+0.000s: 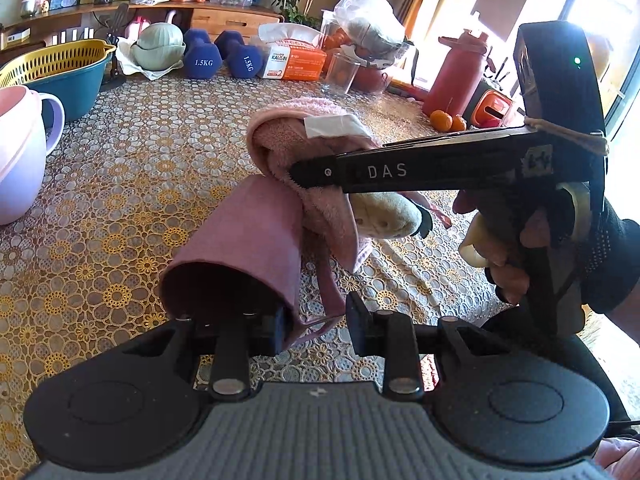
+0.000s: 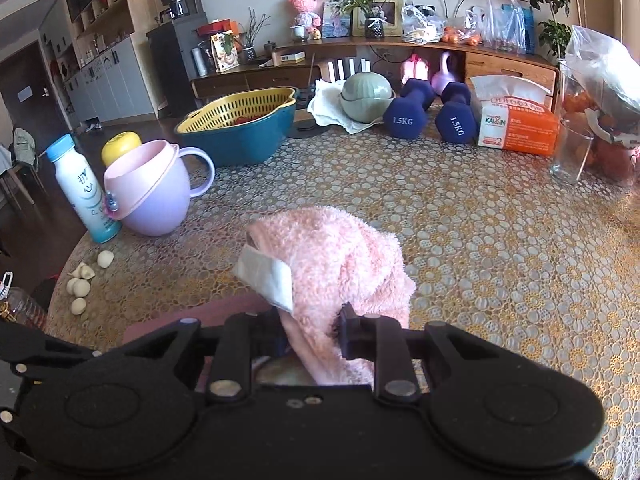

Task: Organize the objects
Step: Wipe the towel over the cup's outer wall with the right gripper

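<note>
Table [image 2: 480, 240]: at its middle a fluffy towel [image 2: 340, 256] is held up, with a label [image 2: 266, 280] on its left side. Left of it a lidded mug [image 2: 156, 196] is set, a bottle [image 2: 84, 192] just beside it at the table edge; several small round pieces [image 2: 80, 286] are scattered before the bottle. Behind the mug a colander basin [image 2: 240, 128] is placed. Along the far edge, left to right, a covered bowl [image 2: 366, 96] on a cloth [image 2: 326, 110], two dumbbells [image 2: 432, 114] and a tissue box [image 2: 516, 120] are ranged; a glass [image 2: 570, 152] is stood right of the box. A sideboard [image 2: 400, 60] is seen behind the table.
</note>
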Demonstrator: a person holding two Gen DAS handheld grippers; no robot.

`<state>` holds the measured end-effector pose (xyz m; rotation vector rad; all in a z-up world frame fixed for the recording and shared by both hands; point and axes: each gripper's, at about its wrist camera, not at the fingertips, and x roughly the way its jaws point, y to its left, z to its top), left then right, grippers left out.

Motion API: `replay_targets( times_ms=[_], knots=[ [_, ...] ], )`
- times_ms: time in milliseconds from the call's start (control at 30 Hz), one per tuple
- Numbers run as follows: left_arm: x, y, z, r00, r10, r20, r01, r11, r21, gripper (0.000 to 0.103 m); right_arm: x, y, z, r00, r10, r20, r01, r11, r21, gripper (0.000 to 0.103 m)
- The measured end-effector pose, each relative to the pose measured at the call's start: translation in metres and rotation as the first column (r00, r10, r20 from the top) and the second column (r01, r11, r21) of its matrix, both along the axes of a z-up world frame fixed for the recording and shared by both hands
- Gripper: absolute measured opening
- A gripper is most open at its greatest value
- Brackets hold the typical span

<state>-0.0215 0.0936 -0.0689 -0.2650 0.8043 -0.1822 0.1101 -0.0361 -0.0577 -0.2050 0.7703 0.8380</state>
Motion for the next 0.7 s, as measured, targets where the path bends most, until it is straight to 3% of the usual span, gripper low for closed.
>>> replay_targets(
  times_ms=[133,267,500,700],
  knots=[
    [0.002,0.000,0.000,1.000,0.003,0.000,-0.003,1.000,0.004,0.031,0.003,-0.016,0.005,0.999,-0.048,0.008,0.047,0.998,0.038,0.022],
    [0.002,0.002,0.000,1.000,0.011,0.000,-0.011,1.000,0.000,0.031,-0.006,-0.032,0.024,0.999,-0.034,0.037,0.031,0.997,0.073,0.022],
    [0.001,0.002,0.001,1.000,0.017,0.002,-0.017,1.000,0.002,0.031,-0.040,-0.038,0.055,0.995,0.087,0.050,-0.093,0.986,0.137,0.022],
    [0.001,0.003,0.002,1.000,0.019,0.005,-0.019,1.000,0.004,0.031,-0.067,-0.028,0.060,0.979,0.202,0.019,-0.203,0.969,0.138,0.022]
  ],
)
